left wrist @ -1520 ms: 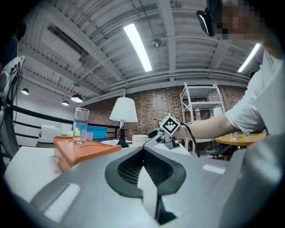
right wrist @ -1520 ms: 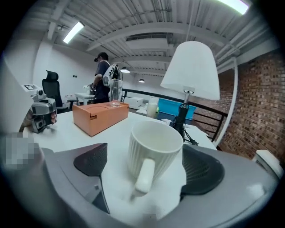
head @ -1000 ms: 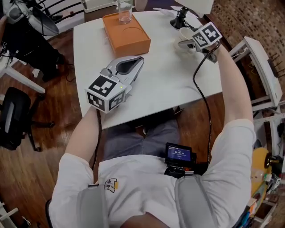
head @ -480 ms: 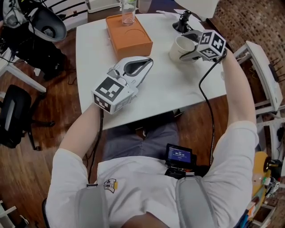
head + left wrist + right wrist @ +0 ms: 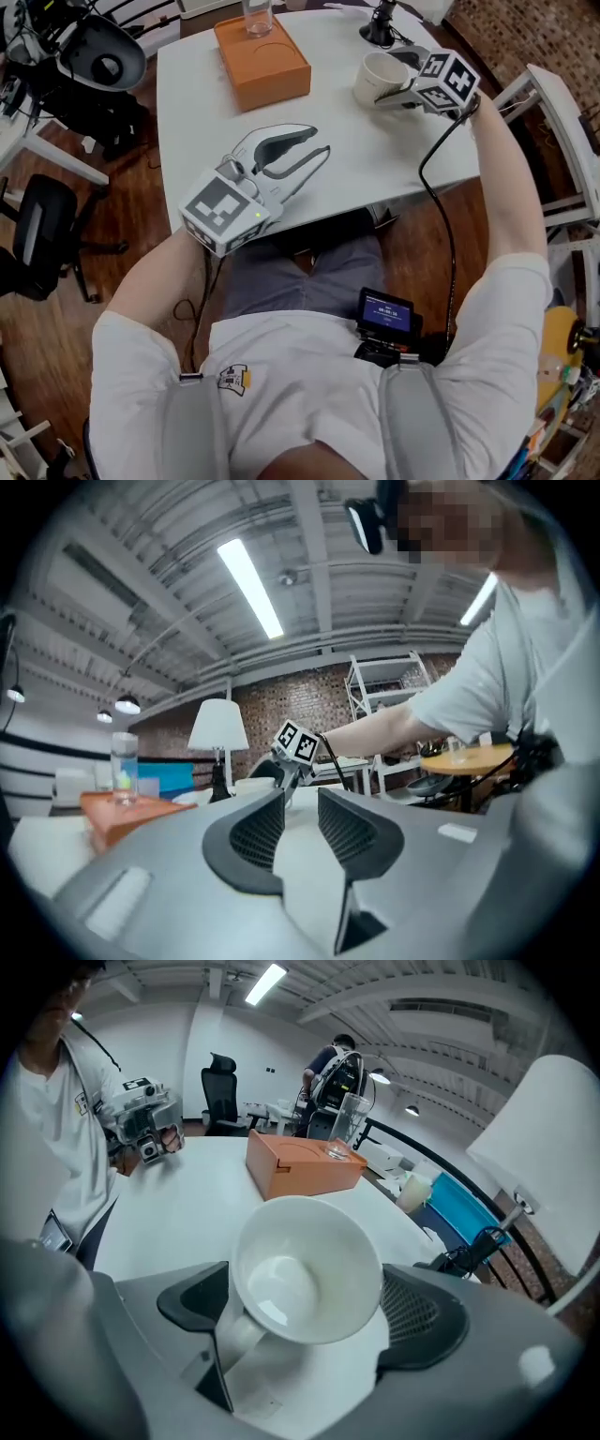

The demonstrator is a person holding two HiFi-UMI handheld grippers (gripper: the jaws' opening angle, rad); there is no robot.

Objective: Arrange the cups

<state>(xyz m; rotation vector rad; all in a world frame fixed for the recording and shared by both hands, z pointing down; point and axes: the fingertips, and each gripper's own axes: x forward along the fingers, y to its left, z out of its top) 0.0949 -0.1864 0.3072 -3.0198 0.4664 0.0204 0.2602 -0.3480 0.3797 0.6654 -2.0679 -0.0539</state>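
A white cup with a handle sits tilted between the jaws of my right gripper, low over the far right part of the white table. In the right gripper view the cup fills the gap of the gripper. Both pads touch it while the jaws are opening. My left gripper hovers level over the table's middle near the front edge. Its jaws are opening to a narrow gap with nothing in it. A clear glass stands on an orange box at the far left.
A lamp's black base stands at the table's far right corner, just behind the cup. A white chair is to the right of the table and a black office chair to the left. A cable hangs from my right wrist.
My right gripper has brought the cup in from the table's right edge toward the middle and rolled. The left gripper's jaws, shut before, now show a gap, and it has shifted slightly.
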